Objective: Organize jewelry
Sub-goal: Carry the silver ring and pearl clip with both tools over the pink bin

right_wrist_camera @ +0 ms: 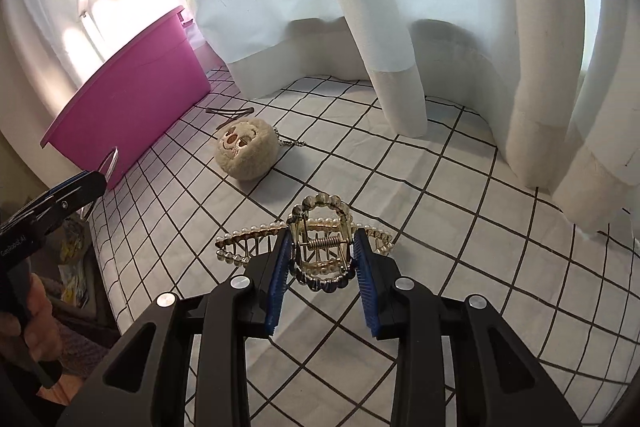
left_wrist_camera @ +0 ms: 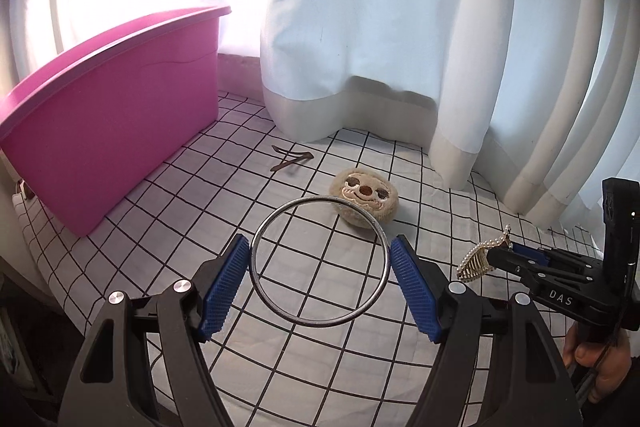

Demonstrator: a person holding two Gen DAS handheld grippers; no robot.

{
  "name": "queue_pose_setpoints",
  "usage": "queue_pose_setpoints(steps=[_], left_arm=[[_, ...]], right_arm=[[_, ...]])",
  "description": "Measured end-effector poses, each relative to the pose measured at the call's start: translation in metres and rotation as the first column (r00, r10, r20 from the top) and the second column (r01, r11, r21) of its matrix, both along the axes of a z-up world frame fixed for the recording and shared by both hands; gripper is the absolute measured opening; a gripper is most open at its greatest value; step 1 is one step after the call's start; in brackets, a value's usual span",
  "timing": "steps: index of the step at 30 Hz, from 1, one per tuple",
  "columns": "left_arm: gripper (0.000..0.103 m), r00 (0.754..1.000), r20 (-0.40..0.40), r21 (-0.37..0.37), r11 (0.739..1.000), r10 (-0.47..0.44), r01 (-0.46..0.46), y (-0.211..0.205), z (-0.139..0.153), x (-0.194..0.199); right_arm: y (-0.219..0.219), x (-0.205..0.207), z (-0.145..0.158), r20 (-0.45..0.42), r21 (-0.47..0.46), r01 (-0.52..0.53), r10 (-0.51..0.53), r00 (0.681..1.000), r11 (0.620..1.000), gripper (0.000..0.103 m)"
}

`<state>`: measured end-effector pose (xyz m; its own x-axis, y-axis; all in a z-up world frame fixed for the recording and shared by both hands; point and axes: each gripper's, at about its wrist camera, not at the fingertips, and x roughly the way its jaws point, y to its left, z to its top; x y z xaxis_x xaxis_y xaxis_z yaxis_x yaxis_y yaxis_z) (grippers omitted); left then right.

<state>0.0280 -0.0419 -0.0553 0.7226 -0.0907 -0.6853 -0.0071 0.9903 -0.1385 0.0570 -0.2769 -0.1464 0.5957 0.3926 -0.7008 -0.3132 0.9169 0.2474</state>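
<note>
Gripping both pieces now: the left gripper (left_wrist_camera: 320, 269) pinches a metal bangle (left_wrist_camera: 320, 261) across its width, the right gripper (right_wrist_camera: 322, 261) clamps a pearl clip (right_wrist_camera: 316, 243) at its spring, both above the checked sheet (left_wrist_camera: 192, 195). Risk: the smooth bangle could pop off the pads, or squeezing the clip opens it. The pink bin (left_wrist_camera: 112, 115) stands far left, tall-rimmed; a plush (left_wrist_camera: 365, 201) lies between, curtain (left_wrist_camera: 360, 27) behind.

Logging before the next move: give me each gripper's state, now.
Left gripper: closed on the metal ring.
Right gripper: closed on the pearl hair claw.
</note>
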Motion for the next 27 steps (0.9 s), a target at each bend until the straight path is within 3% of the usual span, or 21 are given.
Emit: queue_pose_setpoints(steps=[7, 13, 18, 27], left_arm=[[0.071, 1.0, 0.027, -0.016, 1.0, -0.013, 0.013, 0.026, 0.026, -0.008], [0.071, 0.997, 0.078, -0.023, 1.0, -0.006, 0.007, 0.053, 0.058, -0.011], [0.071, 0.991, 0.128, -0.047, 0.999, 0.029, -0.023, 0.09, 0.092, -0.011], [0.071, 0.968, 0.218, -0.012, 0.992, 0.127, -0.128, 0.187, 0.141, 0.002]], right_arm=[[0.01, -0.023, 0.025, 0.009, 0.006, 0.043, -0.043, 0.999, 0.999, 0.031], [0.038, -0.027, 0.067, 0.073, 0.04, 0.036, -0.039, 0.997, 0.999, 0.031], [0.081, -0.022, 0.108, 0.146, 0.074, -0.027, 0.016, 0.989, 0.997, 0.031], [0.185, 0.025, 0.177, 0.264, 0.117, -0.204, 0.167, 0.95, 0.972, 0.031]])
